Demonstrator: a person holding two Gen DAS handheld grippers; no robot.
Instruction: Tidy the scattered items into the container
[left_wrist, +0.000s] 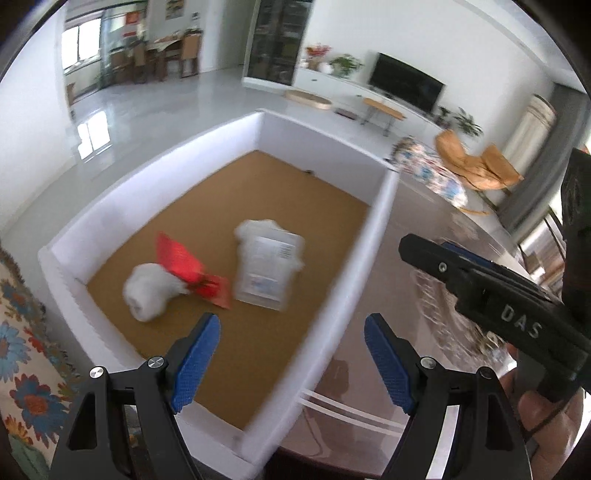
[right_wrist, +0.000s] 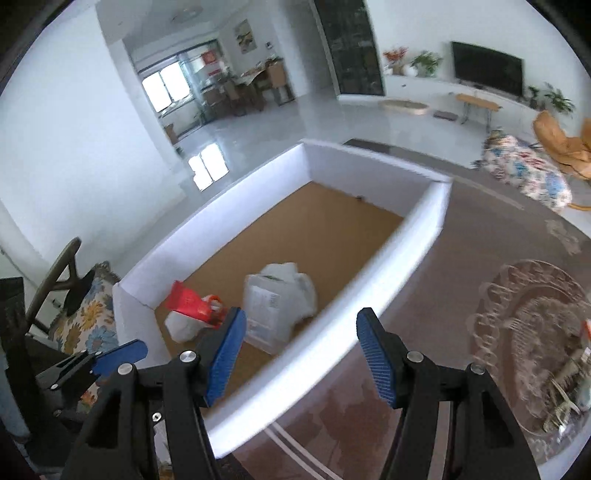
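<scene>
Both the left hand-held gripper (left_wrist: 291, 363) and right hand-held gripper (right_wrist: 299, 354) hover wide and empty above the white box (left_wrist: 369, 236), likely because two packets (left_wrist: 267, 266) already lie inside.

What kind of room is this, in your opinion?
Most likely a home living room: a television on a low white cabinet, potted plants, and a dining table with chairs further back.

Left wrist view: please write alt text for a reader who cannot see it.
A white container with a brown floor holds a red-and-white packet and a clear bag. The left gripper hovers above, jaws open and empty; the right gripper is at right.
</scene>
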